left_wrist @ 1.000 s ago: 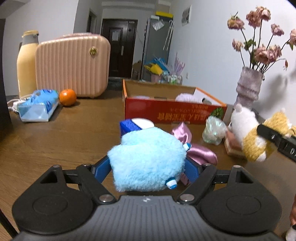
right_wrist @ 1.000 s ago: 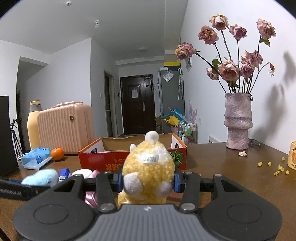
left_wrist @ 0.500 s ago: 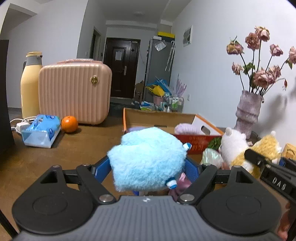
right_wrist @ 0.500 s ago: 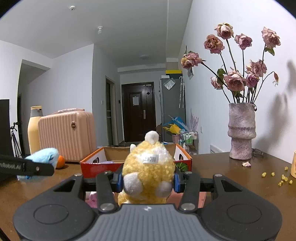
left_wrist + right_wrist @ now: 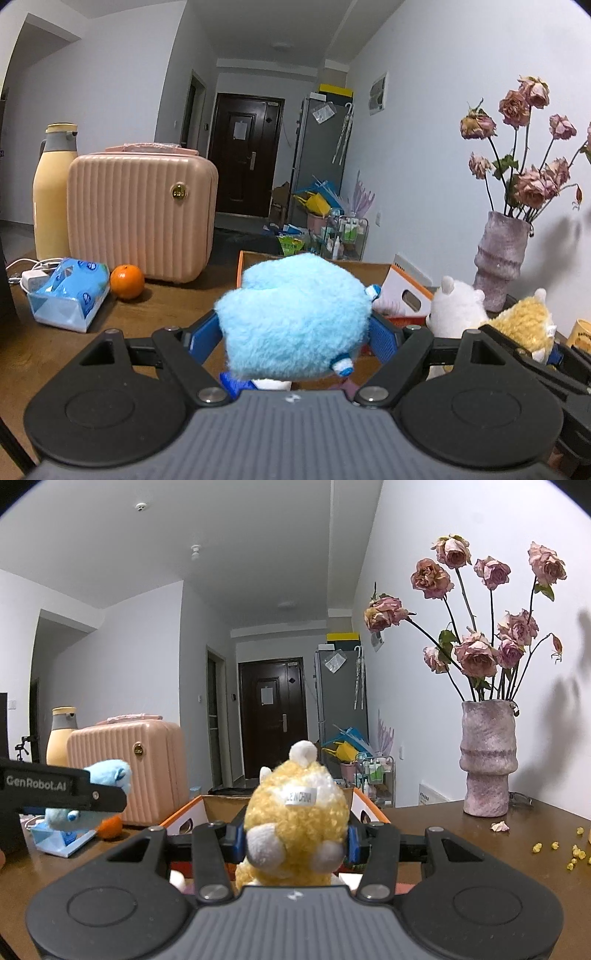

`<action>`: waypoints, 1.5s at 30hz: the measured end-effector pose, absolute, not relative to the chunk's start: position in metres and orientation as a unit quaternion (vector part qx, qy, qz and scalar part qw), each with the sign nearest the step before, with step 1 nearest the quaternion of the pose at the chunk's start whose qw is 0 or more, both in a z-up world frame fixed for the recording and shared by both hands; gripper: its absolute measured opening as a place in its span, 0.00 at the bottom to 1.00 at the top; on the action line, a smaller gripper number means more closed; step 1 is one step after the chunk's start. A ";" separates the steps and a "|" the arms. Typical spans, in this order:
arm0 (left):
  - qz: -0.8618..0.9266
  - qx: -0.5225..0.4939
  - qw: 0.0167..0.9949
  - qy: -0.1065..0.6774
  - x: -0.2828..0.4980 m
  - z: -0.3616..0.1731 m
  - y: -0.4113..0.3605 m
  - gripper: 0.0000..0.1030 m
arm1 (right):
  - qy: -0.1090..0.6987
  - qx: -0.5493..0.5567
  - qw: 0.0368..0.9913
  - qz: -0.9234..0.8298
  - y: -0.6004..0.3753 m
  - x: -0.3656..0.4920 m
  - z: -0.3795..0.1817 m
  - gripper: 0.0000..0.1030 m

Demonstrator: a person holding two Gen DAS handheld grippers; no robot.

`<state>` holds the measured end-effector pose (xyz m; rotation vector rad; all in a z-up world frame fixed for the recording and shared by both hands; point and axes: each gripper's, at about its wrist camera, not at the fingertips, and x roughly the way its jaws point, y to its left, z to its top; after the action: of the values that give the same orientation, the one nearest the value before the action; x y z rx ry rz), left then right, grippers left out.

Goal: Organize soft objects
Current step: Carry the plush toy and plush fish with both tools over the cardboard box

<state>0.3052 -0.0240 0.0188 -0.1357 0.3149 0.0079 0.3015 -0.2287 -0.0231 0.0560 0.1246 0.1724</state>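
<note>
My left gripper [image 5: 295, 336] is shut on a fluffy light-blue plush toy [image 5: 295, 317], held up above the brown table in front of the orange cardboard box [image 5: 410, 284]. The same blue plush [image 5: 107, 779] shows at the left of the right wrist view, behind the left gripper's black arm. My right gripper [image 5: 295, 840] is shut on a yellow curly plush [image 5: 295, 823] with white paws and a white label, just before the box [image 5: 365, 812]. In the left wrist view that yellow-and-white plush [image 5: 517, 317] appears at the right, its white head [image 5: 458, 306] turned toward the box.
A pink ribbed case [image 5: 140, 218], a yellow flask [image 5: 53, 192], an orange [image 5: 126, 281] and a blue tissue pack [image 5: 68, 291] stand on the table's left. A vase of dried roses [image 5: 487, 760] stands at the right, with yellow crumbs [image 5: 554, 845] near it.
Both grippers have risen with their toys and moved toward the box. The items lying on the table in front of the box have dropped below the left wrist view.
</note>
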 end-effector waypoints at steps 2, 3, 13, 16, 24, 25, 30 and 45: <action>0.005 -0.071 0.985 0.155 0.311 0.021 -0.024 0.80 | 0.061 0.030 0.994 0.084 -0.229 0.306 -0.022 0.45; 0.006 -0.071 0.985 0.154 0.314 0.022 -0.024 0.80 | 0.060 0.030 0.994 0.081 -0.229 0.309 -0.021 0.45; 0.013 -0.074 0.987 0.140 0.341 0.032 -0.026 0.80 | 0.049 0.043 0.995 0.075 -0.224 0.336 -0.012 0.45; 0.015 -0.070 0.988 0.134 0.350 0.034 -0.028 0.80 | 0.047 0.048 0.995 0.073 -0.223 0.347 -0.010 0.45; 0.019 -0.072 0.989 0.131 0.380 0.035 -0.031 0.80 | 0.046 0.062 0.995 0.069 -0.222 0.378 -0.007 0.45; 0.019 -0.071 0.988 0.132 0.384 0.034 -0.032 0.80 | 0.046 0.063 0.995 0.069 -0.222 0.383 -0.007 0.45; 0.023 -0.068 0.988 0.139 0.407 0.029 -0.032 0.80 | 0.048 0.068 0.994 0.065 -0.223 0.406 -0.008 0.45; 0.029 -0.055 0.987 0.151 0.465 0.022 -0.037 0.80 | 0.061 0.068 0.994 0.060 -0.219 0.471 -0.014 0.45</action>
<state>0.4654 -0.0367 0.0221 -0.1098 0.3026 0.0579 0.4708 -0.2188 -0.0139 0.1358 0.1215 0.1200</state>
